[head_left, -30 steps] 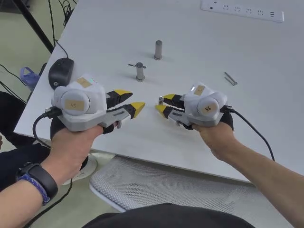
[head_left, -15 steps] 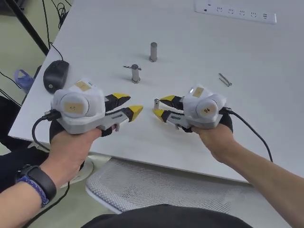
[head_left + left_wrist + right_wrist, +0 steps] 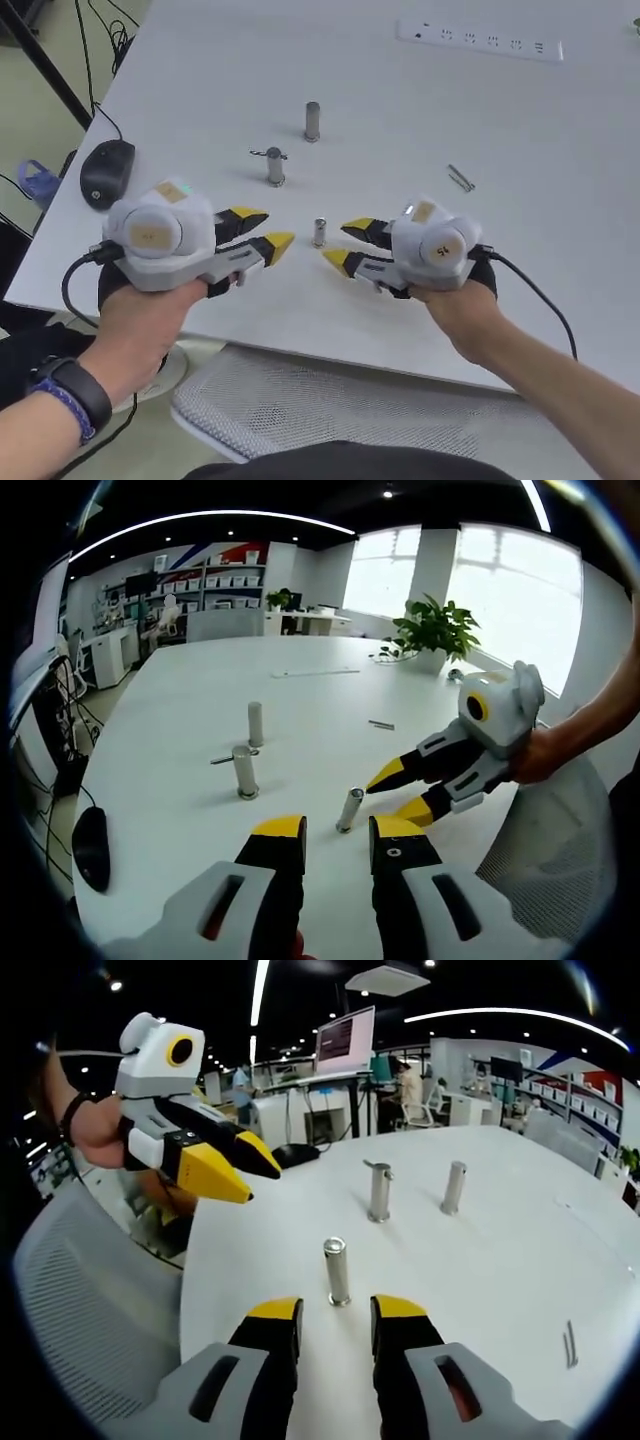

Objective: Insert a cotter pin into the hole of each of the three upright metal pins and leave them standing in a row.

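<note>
Head view: left gripper (image 3: 273,226) and right gripper (image 3: 338,242) are held level, tips turned toward the nearest metal pin (image 3: 319,232). Both pairs of jaws are spread apart, empty.

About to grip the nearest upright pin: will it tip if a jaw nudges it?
The nearest pin stands tall on a narrow base, so a high nudge would probably topple it. Round, smooth metal: once down it likely rolls on the table.

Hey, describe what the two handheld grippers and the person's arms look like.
The left gripper and right gripper each have a rounded white body, black jaws with yellow tips, a tan sticker and a black cable. The left wrist wears a black watch beside a blue band. Forearms are bare.
</note>
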The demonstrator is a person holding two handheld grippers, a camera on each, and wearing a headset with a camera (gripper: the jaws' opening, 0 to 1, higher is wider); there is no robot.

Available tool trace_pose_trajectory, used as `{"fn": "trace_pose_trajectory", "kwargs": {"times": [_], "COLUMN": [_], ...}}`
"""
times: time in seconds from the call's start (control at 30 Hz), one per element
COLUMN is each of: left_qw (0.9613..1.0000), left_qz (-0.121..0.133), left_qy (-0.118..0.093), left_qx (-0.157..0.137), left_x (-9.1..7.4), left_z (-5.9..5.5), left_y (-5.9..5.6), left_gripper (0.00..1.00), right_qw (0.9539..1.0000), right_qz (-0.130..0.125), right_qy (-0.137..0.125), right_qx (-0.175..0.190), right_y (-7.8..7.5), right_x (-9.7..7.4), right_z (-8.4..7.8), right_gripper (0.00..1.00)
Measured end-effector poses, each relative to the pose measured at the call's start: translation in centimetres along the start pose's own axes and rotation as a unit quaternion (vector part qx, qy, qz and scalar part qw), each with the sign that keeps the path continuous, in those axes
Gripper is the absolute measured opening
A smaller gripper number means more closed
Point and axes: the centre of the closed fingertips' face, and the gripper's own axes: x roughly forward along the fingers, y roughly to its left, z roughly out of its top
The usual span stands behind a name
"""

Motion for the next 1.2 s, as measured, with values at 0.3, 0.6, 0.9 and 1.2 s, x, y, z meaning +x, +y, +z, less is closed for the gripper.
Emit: {"fn": "trace_pose_trajectory", "kwargs": {"times": [0.3, 0.6, 0.9, 1.2], "left_qw": [0.9999, 0.9996, 0.9994, 0.9988], "left_qz": [-0.006, -0.013, -0.022, -0.032], "left_qy": [0.013, 0.025, 0.028, 0.037], "left_qx": [0.001, 0.000, 0.001, 0.004], "left_x": [0.6, 1.4, 2.5, 3.7], "left_z": [-1.3, -2.5, -2.8, -3.4], "left_y": [0.3, 0.3, 0.1, 0.0], "left_gripper": [0.24, 0.24, 0.25, 0.25], "right_qw": [0.9996, 0.9976, 0.9967, 0.9943], "right_qz": [-0.017, -0.041, -0.047, -0.056], "right_qy": [-0.005, -0.020, -0.023, -0.028], "right_qx": [0.020, 0.052, 0.063, 0.086], "right_y": [-0.5, -1.1, -1.1, -1.4], "right_x": [-2.0, -4.1, -5.6, -7.3], "right_z": [-0.5, -0.5, -0.6, -1.0], "right_gripper": [0.33, 0.36, 0.42, 0.49]}}
